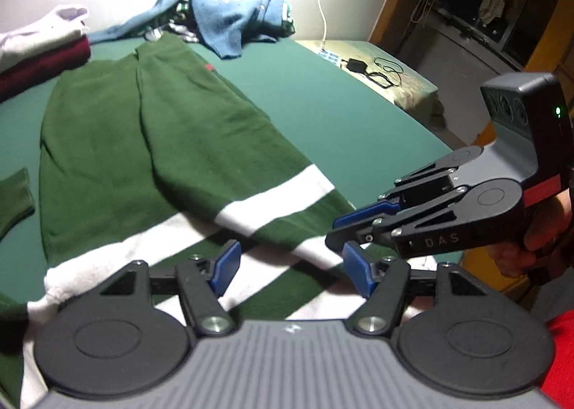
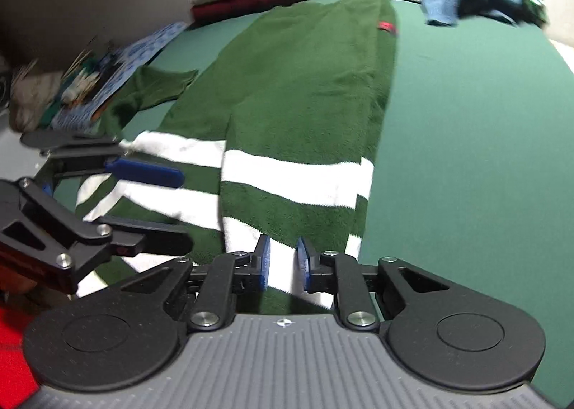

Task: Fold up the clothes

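- Green striped sweater (image 2: pixel 305 93) lies flat on the green bed sheet (image 2: pixel 466 129), long axis running from the near edge to the far clothes pile.
- Left gripper (image 1: pixel 292 271): jaws spread, nothing between them, hovering over the striped hem.
- Right gripper (image 2: pixel 283 264): nearly closed, can't tell if it's pinching the hem right under it. It looks the nearer one.

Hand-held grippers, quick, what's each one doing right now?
Left hand-held gripper: open, holding nothing, above the green striped sweater.
Right hand-held gripper: jaws narrowly apart over the sweater's hem, nothing visibly gripped.
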`<state>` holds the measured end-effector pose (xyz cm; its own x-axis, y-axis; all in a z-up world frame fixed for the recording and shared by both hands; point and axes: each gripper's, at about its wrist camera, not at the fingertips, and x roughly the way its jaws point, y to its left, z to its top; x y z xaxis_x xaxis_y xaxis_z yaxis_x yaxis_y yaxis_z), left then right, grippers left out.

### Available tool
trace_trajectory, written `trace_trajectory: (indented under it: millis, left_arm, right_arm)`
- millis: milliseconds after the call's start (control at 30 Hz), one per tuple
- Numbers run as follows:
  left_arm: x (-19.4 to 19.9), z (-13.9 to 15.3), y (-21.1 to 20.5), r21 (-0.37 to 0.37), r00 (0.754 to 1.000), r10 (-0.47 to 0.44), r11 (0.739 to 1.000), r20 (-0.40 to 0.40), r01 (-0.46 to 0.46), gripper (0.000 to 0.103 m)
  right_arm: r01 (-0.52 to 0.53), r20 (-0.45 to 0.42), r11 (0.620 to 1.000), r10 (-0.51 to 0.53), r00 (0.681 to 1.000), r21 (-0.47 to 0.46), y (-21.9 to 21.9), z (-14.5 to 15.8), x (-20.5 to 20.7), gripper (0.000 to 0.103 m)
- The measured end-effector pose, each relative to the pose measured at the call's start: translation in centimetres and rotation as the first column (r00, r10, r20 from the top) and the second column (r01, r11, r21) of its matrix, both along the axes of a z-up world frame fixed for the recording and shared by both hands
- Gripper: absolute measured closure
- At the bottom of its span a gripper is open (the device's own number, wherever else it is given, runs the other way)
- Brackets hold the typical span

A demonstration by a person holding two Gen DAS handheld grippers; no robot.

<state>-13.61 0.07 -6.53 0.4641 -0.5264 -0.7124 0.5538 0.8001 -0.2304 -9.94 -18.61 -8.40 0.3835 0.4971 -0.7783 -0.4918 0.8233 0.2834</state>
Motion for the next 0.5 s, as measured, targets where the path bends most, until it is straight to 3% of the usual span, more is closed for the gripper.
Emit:
trace_trajectory:
  millis: [100,167,333,500]
  left_arm:
    - [-0.2,0.1,-2.2,0.033,0.999,-0.006,0.999,0.038,0.005,0.035]
    - [0.3,-0.7,-3.4,0.042,1.0,0.003,0.999,0.013,-0.004,0.034]
    - [0.1,-2.1,-5.1,0.095,1.0,0.024,0.995,0.003,-0.024,0.035]
    - [-1.1,-2.1,-5.3,0.098,0.995,0.094,0.991,-0.019,-0.091,0.031]
  right_arm:
    - [-0.003,0.03,0.999,0.002,1.0,0.039,-0.5,0.4,2.3,0.082]
    - [0.019,0.04,0.997,-0.022,0.999,0.079,-0.6,0.3,4.3,0.076]
    - [-0.038,0.069,0.993,0.03,0.997,0.111,0.7,-1.0,9.6,0.077]
    - [-0.018,0.067,0.989,0.008,0.998,0.148,0.1,-1.7,12.3,0.103]
